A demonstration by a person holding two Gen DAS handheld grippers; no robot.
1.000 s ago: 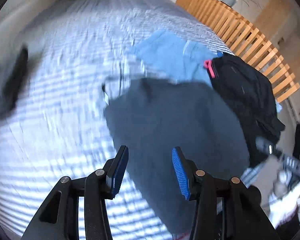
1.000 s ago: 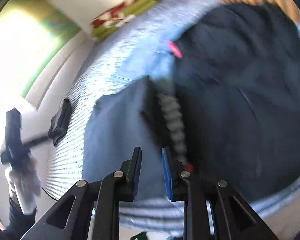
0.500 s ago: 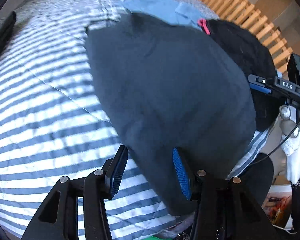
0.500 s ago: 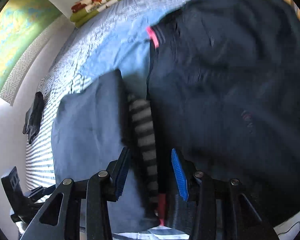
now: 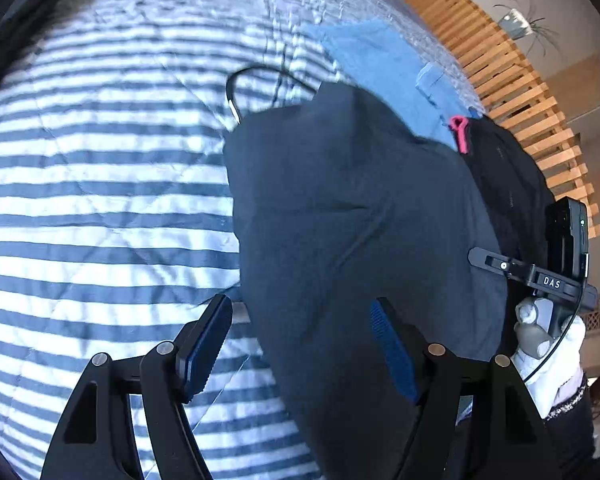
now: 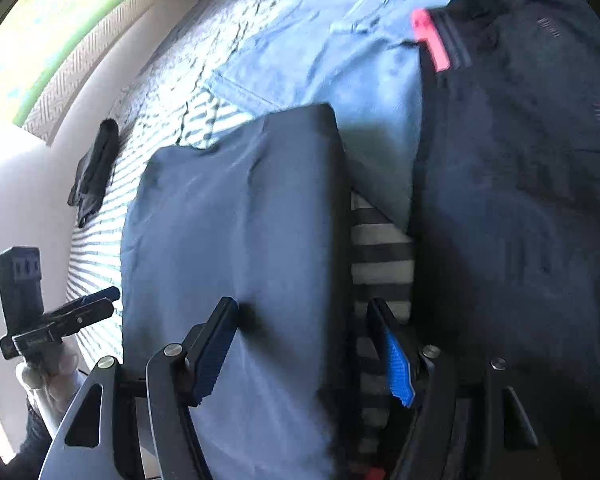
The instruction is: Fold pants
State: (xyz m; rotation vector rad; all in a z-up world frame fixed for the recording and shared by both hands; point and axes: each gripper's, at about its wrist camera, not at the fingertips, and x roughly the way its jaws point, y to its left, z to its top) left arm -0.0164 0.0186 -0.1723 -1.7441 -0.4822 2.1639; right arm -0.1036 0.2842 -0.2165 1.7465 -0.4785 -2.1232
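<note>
In the left wrist view, a dark object lies at the upper left edge of a bed covered with a blue-and-white striped quilt, which fills the left half of the frame. A thin black cord loops on the quilt just above centre. At the bottom, the left tool has its jaws spread wide, gripping nothing; its left finger hangs over the stripes and its right finger over the dark navy pants. The pants lie folded in the centre of the frame. Above and right of them is a light blue garment, then a black garment with a pink tab. A slatted wooden rail runs down the upper right, with a potted plant behind it. At the right edge a gloved hand holds the right tool.

In the right wrist view, a pale wall with a green picture fills the upper left. At the lower left, a gloved hand holds the other tool. The pants sit in the centre as a neat rectangle. The right tool's jaws are wide open and empty, one finger over the pants, the other over a strip of striped quilt. The black garment fills the right side, the light blue one the top centre.
</note>
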